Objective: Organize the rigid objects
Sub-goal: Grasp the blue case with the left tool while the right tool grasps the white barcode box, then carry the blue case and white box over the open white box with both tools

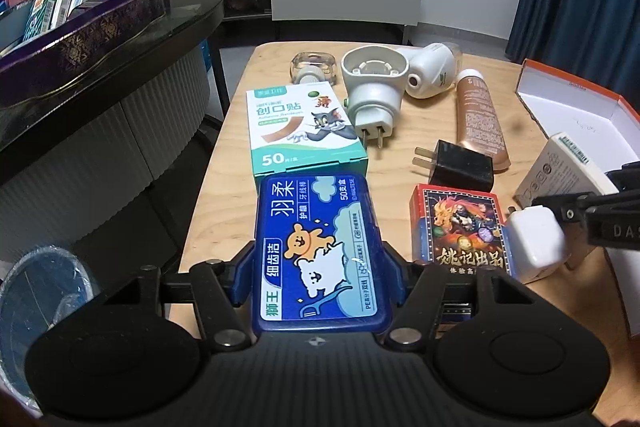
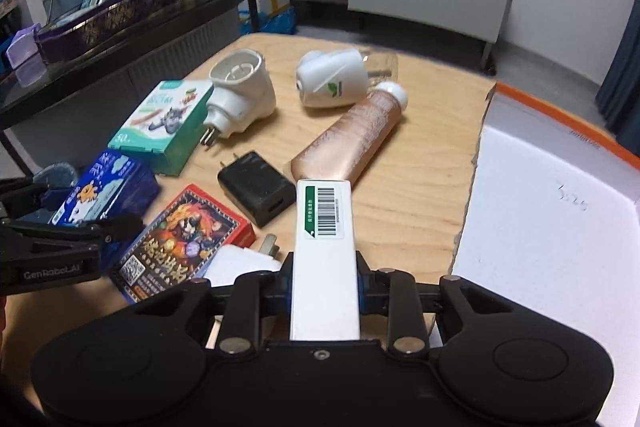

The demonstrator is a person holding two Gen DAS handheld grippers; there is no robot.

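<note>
The left tool is clamped on a blue floss-pick case, its fingers pressing the case's two long sides near the front-left edge of the wooden desk. The right tool is closed on a white box with a barcode label, gripping it by its narrow sides so that the labelled end points away from the camera over the desk. Just beyond the blue case lies a green-and-white adhesive bandage box with a cartoon cat on its lid, touching or nearly touching the case's far end. Beside the bandage box a white plug-in vaporizer lies on its side, prongs toward the camera, and a second white plug-in device lies behind it. A copper-coloured tube with a white cap lies further right, and a black charger plug rests near its lower end. A red deck of playing cards sits in front of the charger, with a white charger cube touching its right side. An open white box with an orange rim occupies the desk's right side.
</note>
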